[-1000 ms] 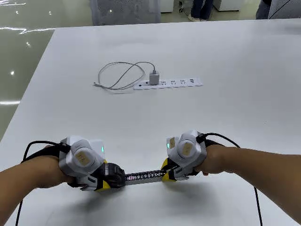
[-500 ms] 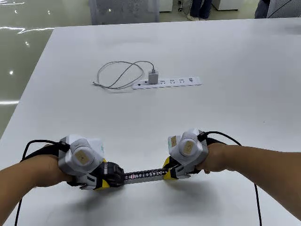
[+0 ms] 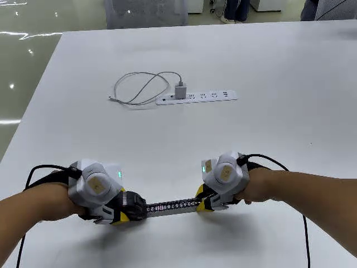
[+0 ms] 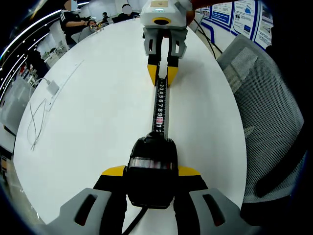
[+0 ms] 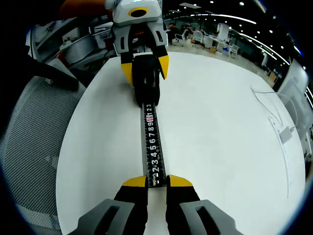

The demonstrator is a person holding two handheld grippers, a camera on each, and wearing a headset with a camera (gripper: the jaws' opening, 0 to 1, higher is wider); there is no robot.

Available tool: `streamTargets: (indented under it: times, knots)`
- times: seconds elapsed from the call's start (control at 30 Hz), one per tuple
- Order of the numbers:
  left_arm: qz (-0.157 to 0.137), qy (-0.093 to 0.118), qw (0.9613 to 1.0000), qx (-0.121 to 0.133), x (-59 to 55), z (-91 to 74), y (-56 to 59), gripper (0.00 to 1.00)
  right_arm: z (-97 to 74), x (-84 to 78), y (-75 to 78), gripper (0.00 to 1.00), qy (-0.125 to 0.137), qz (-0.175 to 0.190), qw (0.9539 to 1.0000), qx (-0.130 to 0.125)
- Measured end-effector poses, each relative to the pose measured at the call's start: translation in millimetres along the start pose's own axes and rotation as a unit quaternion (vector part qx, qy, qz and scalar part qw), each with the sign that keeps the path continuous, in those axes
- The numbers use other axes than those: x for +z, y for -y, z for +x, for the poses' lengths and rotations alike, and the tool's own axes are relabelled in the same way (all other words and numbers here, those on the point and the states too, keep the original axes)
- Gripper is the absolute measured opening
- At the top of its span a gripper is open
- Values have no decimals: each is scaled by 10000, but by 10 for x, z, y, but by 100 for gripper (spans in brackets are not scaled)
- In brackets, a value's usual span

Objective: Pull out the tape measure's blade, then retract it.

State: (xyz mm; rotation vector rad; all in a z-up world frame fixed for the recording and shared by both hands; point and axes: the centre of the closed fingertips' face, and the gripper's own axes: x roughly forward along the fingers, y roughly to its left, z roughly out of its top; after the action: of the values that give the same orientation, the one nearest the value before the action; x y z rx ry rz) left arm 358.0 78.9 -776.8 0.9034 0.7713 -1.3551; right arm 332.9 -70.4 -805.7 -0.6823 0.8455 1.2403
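- Left gripper (image 3: pixel 124 211) is sitting at the near edge of the white counter (image 3: pixel 268 67); its jaws are clenching the black tape measure case (image 4: pixel 151 169) from both sides.
- Right gripper (image 3: pixel 199 204) is facing the left one along the same line; its yellow-tipped jaws are pinching the end of the blade (image 5: pixel 151 142).
- The blade is running straight between the two grippers, pulled partway out, with its printed numerals facing up.
- The blade is lying low over the counter; I cannot tell whether it is touching.
- A hand is holding each gripper, with forearms coming in from both sides of the head view.
- A white power strip (image 3: pixel 195 96) is lying well apart toward the far side, with a charger (image 3: pixel 181 91) plugged into it and a looped cable (image 3: pixel 139 89) beside it.
- A grey mesh chair (image 4: pixel 264 98) is standing beside the counter edge.
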Motion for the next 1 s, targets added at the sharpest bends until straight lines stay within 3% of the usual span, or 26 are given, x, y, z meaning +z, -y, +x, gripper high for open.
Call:
streamTargets:
  times: [1.0]
  knots:
    - [3, -10, 10000, 11, 0, 7, -7, 32, -90, -138, 9, 10, -74, 73, 9999, -49]
